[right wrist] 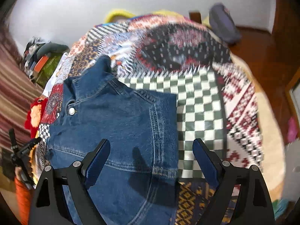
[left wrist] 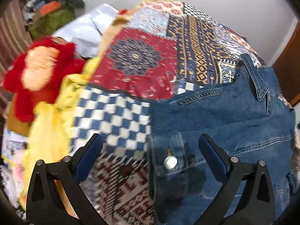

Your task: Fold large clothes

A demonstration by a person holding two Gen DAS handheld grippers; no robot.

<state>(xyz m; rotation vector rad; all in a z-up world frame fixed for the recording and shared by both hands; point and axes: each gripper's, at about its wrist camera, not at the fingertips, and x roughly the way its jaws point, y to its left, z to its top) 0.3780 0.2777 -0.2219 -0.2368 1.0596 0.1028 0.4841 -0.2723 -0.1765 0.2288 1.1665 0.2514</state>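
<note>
A blue denim jacket [left wrist: 225,123] lies flat on a patchwork bedspread [left wrist: 138,63], collar toward the far side, a silver button [left wrist: 170,162] showing near its left edge. My left gripper [left wrist: 150,146] is open and empty, hovering over the jacket's left edge and the button. In the right wrist view the jacket [right wrist: 120,123] lies with its sleeve side folded in, on the bedspread [right wrist: 202,101]. My right gripper [right wrist: 151,150] is open and empty above the jacket's right edge. The left gripper [right wrist: 24,150] shows at the far left there.
A red plush toy [left wrist: 37,71] and yellow cloth [left wrist: 50,123] lie at the bed's left side. A white garment [left wrist: 84,31] lies beyond them. A cluttered pile [right wrist: 43,58] stands by the wall. A dark cushion [right wrist: 223,24] sits at the far right corner, near wooden floor [right wrist: 262,56].
</note>
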